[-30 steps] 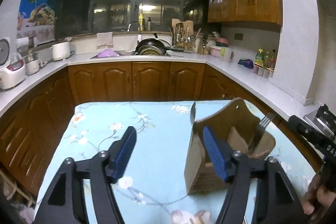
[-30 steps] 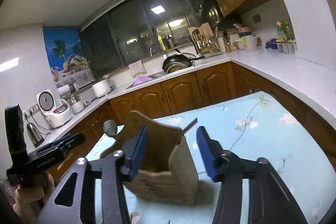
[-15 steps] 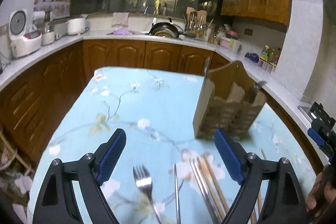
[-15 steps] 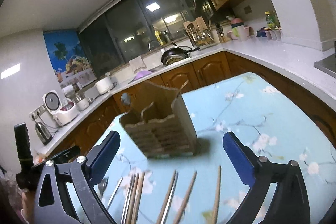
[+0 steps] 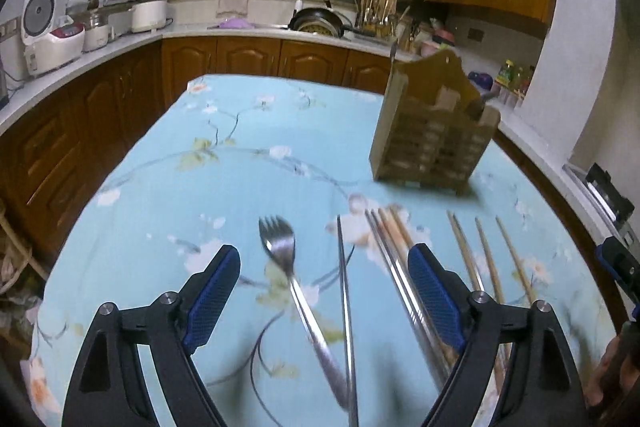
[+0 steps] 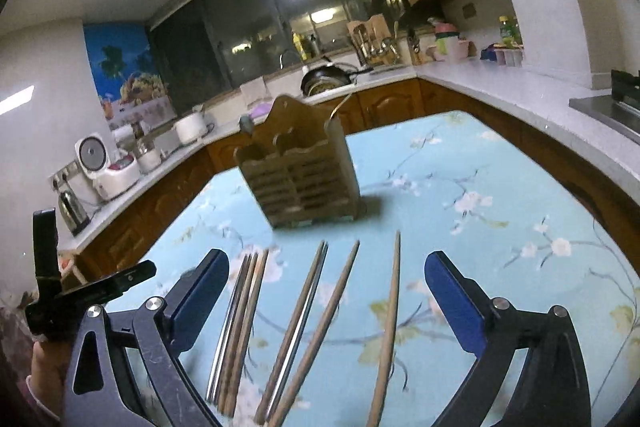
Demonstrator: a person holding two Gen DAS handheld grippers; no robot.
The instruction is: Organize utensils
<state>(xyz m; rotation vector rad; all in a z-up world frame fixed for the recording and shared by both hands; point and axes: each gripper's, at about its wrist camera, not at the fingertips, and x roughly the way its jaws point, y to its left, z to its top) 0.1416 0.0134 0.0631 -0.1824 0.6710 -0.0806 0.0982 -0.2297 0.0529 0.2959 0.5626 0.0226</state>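
Note:
A wooden utensil holder (image 5: 434, 135) stands on the table with a utensil or two in it; it also shows in the right wrist view (image 6: 298, 179). My left gripper (image 5: 324, 263) is open above a metal fork (image 5: 294, 279) and a metal chopstick (image 5: 345, 303). More metal chopsticks (image 5: 394, 267) and wooden chopsticks (image 5: 486, 259) lie to its right. My right gripper (image 6: 326, 275) is open and empty above several wooden and metal chopsticks (image 6: 308, 319) lying lengthwise.
The table has a light blue floral cloth (image 5: 224, 167). Wooden cabinets and a white counter (image 5: 256, 31) run around it, with rice cookers (image 5: 48, 35), a pan at the sink (image 5: 316, 21) and bottles (image 5: 514, 75). The other gripper shows at each view's edge (image 6: 52, 291).
Both grippers have pulled back from the holder and opened wide. The fork and chopsticks near the table's front have come into view beneath them.

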